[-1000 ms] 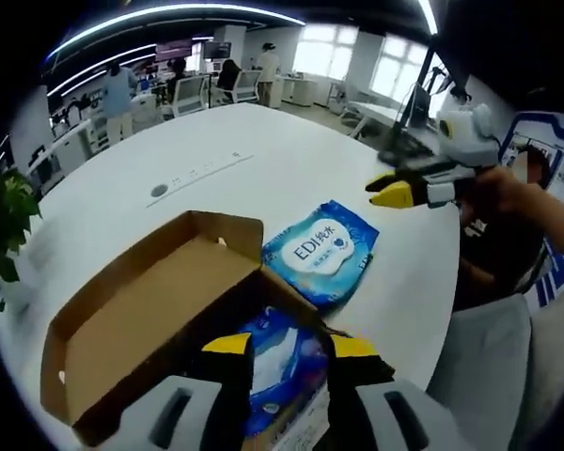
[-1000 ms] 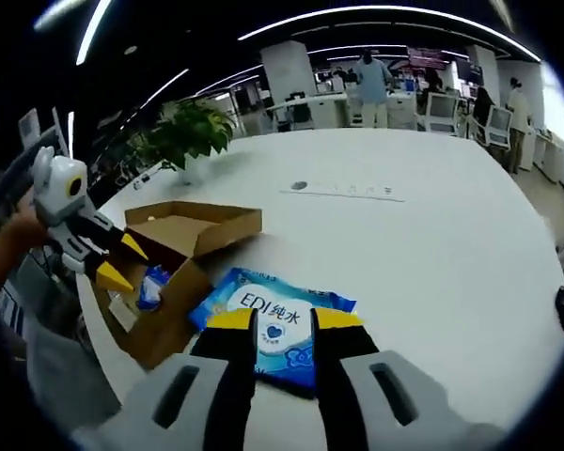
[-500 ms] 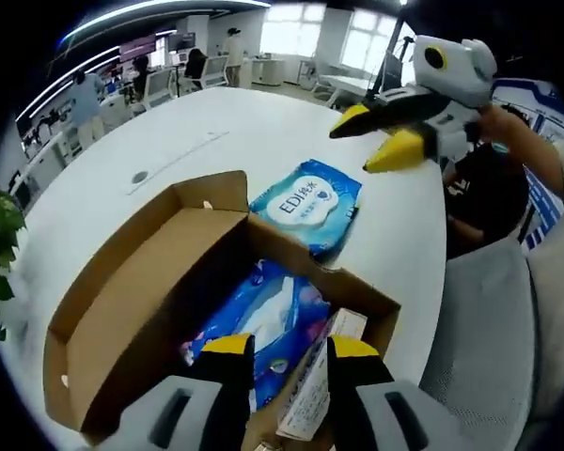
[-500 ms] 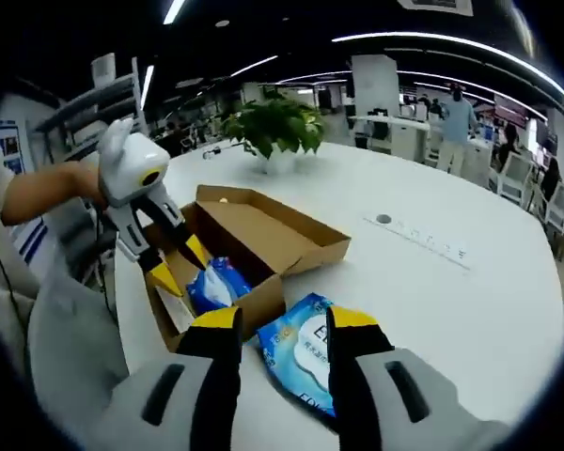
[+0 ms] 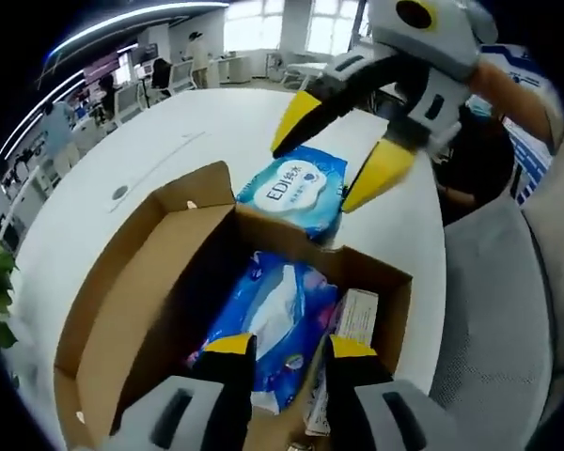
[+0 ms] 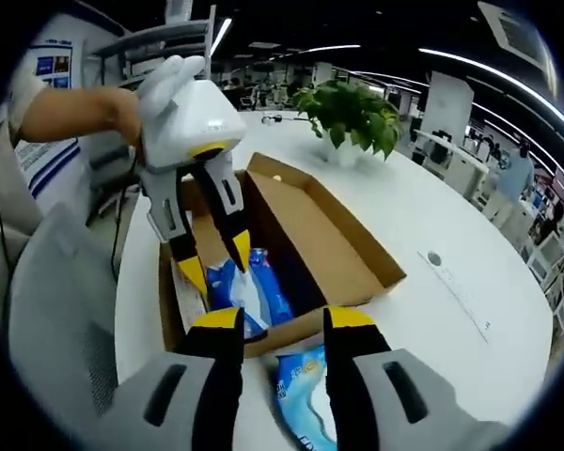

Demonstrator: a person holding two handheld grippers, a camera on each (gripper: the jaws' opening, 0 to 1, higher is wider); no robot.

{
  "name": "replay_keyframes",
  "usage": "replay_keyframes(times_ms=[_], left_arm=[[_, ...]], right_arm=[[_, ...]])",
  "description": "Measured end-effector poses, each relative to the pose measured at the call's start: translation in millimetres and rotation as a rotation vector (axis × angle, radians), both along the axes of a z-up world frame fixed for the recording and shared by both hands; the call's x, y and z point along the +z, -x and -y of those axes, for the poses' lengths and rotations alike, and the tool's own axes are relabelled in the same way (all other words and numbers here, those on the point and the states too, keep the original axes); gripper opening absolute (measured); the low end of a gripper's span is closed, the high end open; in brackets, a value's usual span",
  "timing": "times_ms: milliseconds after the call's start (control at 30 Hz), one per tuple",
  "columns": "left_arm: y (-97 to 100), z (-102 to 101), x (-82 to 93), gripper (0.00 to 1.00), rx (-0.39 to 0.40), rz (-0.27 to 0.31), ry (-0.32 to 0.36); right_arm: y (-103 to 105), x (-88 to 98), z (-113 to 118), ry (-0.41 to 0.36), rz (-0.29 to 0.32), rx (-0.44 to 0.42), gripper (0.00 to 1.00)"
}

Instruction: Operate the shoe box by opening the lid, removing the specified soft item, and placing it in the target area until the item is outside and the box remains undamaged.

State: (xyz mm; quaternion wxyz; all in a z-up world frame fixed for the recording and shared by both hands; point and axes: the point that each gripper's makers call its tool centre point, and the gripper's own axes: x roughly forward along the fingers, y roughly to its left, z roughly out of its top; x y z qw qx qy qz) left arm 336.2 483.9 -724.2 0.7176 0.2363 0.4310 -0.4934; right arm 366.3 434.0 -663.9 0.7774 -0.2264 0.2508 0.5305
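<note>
The cardboard shoe box [image 5: 122,310] lies open on the white table, its lid folded back flat. Inside it lies a soft blue pack [image 5: 273,324], beside a white carton [image 5: 352,319]. My left gripper [image 5: 289,349] is open just above that pack, with nothing between its jaws. A second blue pack marked EDI [image 5: 296,193] lies on the table just past the box's far wall. My right gripper [image 5: 331,158] hangs open over that wall. In the right gripper view, the left gripper [image 6: 216,263] points down into the box [image 6: 329,240] at the blue pack [image 6: 252,293], and the EDI pack [image 6: 305,385] lies below my open right gripper [image 6: 282,321].
A potted plant [image 6: 352,113] stands on the table beyond the box. A grey chair back [image 5: 493,319] is at the table's edge, beside the box. A power strip slot [image 5: 160,164] is set into the tabletop. Desks, chairs and people fill the office behind.
The left gripper has come in low over the open box, close above the pack inside. The right gripper has drawn back from the EDI pack and now looks down at the box.
</note>
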Motion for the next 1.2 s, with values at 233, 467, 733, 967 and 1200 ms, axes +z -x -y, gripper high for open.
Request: replay_keyframes(times_ms=[233, 467, 733, 967, 1200], left_arm=[[-1.9, -10, -13.3, 0.18, -0.034, 0.005, -0.06], [-5.7, -17, -14.8, 0.03, -0.008, 0.003, -0.065], [-3.3, -20, -12.3, 0.0, -0.019, 0.007, -0.043], [-4.3, -26, -6.3, 0.0, 0.033, 0.004, -0.025], [-0.2, -29, 6.0, 0.0, 0.057, 0.013, 0.007]], right_arm=[[-6, -21.3, -25, 0.042, -0.003, 0.04, 0.21], [-5, -47.2, -45, 0.112, -0.019, 0.078, 0.17], [-11, -79.2, -48, 0.201, -0.037, 0.081, 0.06], [-10, -74.4, -52, 0.184, -0.035, 0.077, 0.0], [-11, -57.1, -57, 0.153, -0.002, 0.084, 0.0]])
